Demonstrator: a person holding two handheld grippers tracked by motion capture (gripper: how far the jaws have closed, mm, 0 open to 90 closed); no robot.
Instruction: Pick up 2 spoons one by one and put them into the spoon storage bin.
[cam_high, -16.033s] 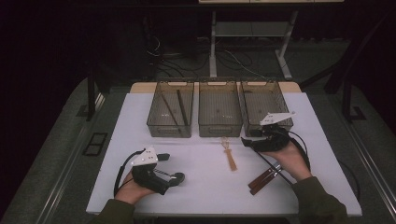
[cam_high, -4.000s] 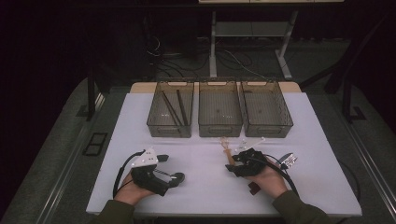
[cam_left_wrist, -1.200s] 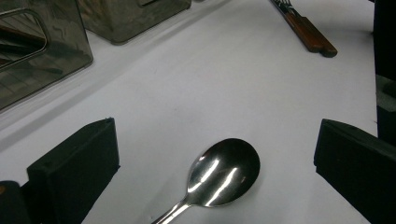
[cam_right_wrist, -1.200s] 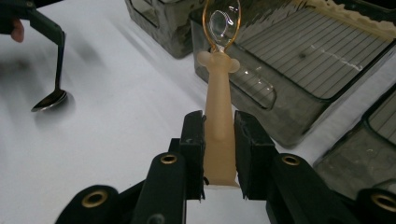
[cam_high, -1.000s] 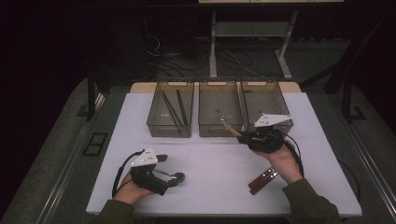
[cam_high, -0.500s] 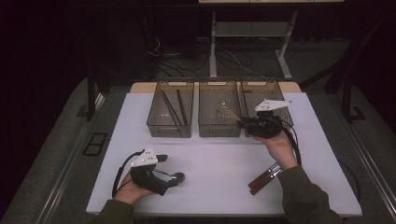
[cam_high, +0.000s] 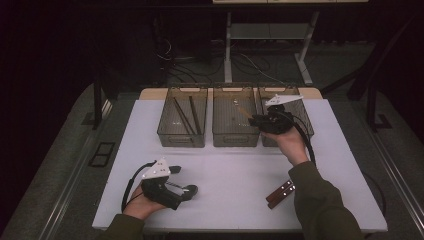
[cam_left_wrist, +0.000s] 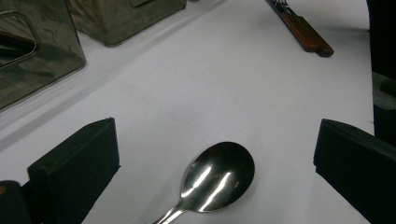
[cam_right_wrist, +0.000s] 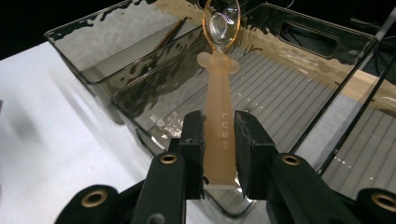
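Now, grip: right gripper (cam_right_wrist: 219, 154) clamps translucent orange plastic spoon (cam_right_wrist: 219, 107) by its handle, bowl forward for dropping.
Place: above middle smoky plastic bin (cam_right_wrist: 299, 28).
Left gripper (cam_left_wrist: 210, 154): jaws released, straddling steel spoon (cam_left_wrist: 217, 179).

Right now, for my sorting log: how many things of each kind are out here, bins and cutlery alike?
Bins: 3
Spoons: 2 (orange plastic spoon, metal spoon)
Dark chopsticks: 2
Wooden-handled utensils: 2
Total: 9

Translucent plastic spoon (cam_right_wrist: 219, 116), glossy metal spoon (cam_left_wrist: 215, 175)
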